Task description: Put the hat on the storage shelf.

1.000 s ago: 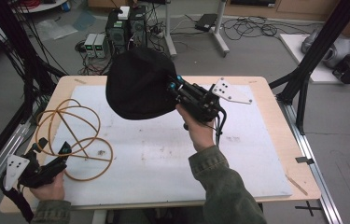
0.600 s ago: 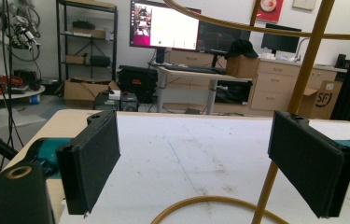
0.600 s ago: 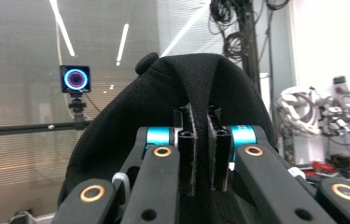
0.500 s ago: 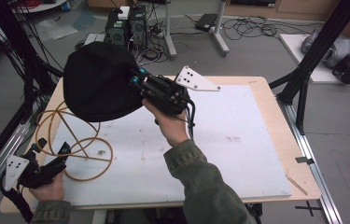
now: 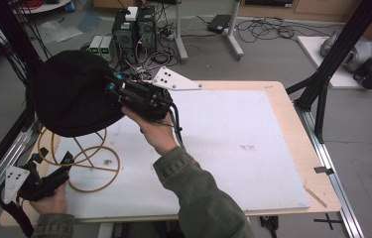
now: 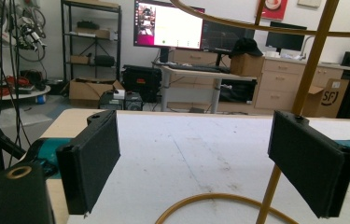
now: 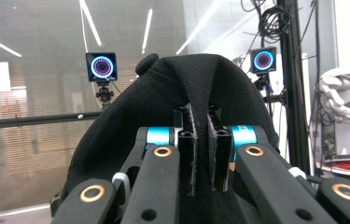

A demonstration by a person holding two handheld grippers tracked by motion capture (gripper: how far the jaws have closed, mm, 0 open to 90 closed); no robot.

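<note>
A black cap (image 5: 72,96) hangs in the air over the table's far left corner. My right gripper (image 5: 109,83) is shut on a fold of its fabric. In the right gripper view the pads (image 7: 187,154) pinch the cap's (image 7: 196,79) seam between them. A tan wire frame of rings (image 5: 92,158) stands on the white mat (image 5: 233,148), just below the cap. My left gripper (image 5: 50,158) rests at the near left corner, open, pointing at the frame. The left gripper view has the frame's upright rod (image 6: 312,60) beside the right pad (image 6: 310,168), with nothing between the jaws.
Black frame posts (image 5: 332,64) stand at the table's right edge and along its left side. Computers and cables (image 5: 134,29) sit on the floor behind the table. The right half of the mat is bare.
My right gripper has carried the black cap leftward across the table and a little higher, from above the middle to over the wire frame. The left gripper has stayed put.
</note>
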